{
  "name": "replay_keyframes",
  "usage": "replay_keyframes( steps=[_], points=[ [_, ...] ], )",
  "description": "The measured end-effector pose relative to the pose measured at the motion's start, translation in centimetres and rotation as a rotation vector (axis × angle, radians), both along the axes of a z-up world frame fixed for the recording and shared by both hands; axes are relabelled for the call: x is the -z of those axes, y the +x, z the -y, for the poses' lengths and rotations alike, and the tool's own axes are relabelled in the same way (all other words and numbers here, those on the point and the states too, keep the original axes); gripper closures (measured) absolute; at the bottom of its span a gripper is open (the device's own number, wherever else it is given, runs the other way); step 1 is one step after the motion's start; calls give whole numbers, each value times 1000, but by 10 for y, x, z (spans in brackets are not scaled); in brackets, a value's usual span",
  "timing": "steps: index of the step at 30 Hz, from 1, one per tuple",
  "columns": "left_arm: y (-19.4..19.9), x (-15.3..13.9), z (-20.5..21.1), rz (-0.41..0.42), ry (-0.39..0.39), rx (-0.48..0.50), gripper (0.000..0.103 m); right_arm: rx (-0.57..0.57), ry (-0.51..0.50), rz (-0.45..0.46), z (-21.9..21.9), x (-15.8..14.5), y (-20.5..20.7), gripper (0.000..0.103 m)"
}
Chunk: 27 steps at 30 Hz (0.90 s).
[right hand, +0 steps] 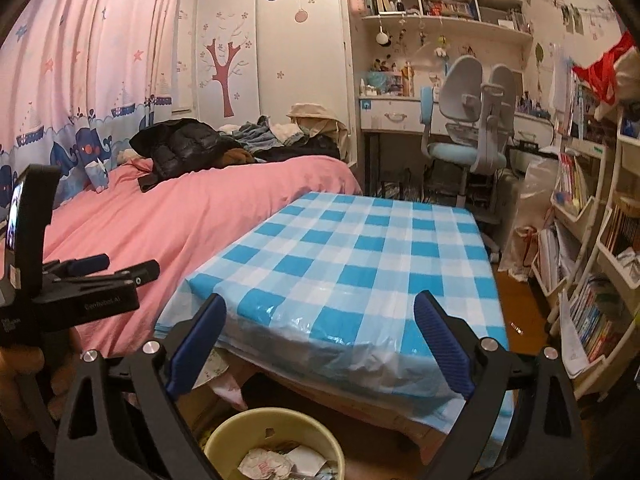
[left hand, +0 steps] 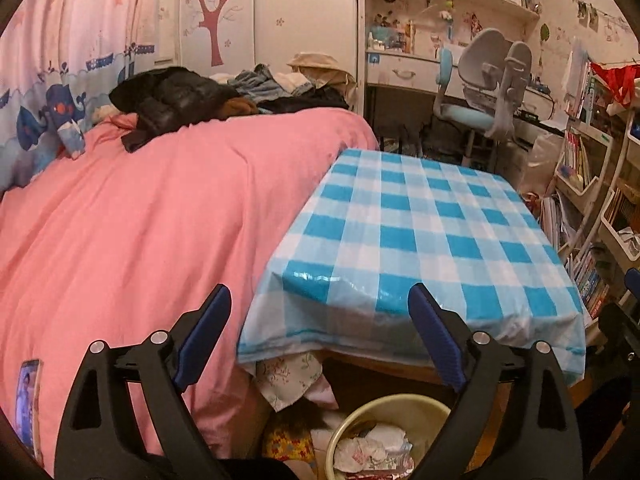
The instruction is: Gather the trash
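A pale yellow trash bin [left hand: 400, 404] stands on the floor below the table's near edge, holding crumpled paper and wrappers [left hand: 372, 452]. It also shows in the right wrist view [right hand: 276, 424] with crumpled paper [right hand: 268, 462] inside. My left gripper [left hand: 320, 300] is open and empty, held above the bin in front of the table edge. My right gripper [right hand: 320, 308] is open and empty, also above the bin. The left gripper shows from the side in the right wrist view [right hand: 120, 270]. The table [left hand: 420, 224] has a blue and white checked cloth with nothing on it.
A bed with a pink cover [left hand: 160, 208] lies left of the table, with dark clothes [left hand: 176, 100] piled at its far end. A desk chair [left hand: 488, 92] stands behind the table. Bookshelves [right hand: 592, 280] line the right side.
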<state>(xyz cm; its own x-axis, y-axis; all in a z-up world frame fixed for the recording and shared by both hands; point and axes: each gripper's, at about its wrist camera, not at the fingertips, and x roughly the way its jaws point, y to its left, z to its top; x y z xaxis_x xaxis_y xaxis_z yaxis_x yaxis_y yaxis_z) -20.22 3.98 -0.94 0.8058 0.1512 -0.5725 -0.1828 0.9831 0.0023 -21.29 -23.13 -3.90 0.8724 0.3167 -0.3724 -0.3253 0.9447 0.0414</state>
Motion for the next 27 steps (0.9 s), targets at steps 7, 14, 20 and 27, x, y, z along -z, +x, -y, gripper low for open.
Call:
replay_keyframes(
  steps=[7,14,20,27],
  points=[
    [13,-19,7,31,42,32,13,13,-12,42,2,-10,11,11],
    [36,-34,5,46,70,53,11,21,-43,114,3,-32,33,9],
    [54,-35,-3,34,38,28,10,58,-18,119,9,-30,53,8],
    [64,-29,-4,8,12,18,9,59,-12,98,9,-25,59,8]
  ],
)
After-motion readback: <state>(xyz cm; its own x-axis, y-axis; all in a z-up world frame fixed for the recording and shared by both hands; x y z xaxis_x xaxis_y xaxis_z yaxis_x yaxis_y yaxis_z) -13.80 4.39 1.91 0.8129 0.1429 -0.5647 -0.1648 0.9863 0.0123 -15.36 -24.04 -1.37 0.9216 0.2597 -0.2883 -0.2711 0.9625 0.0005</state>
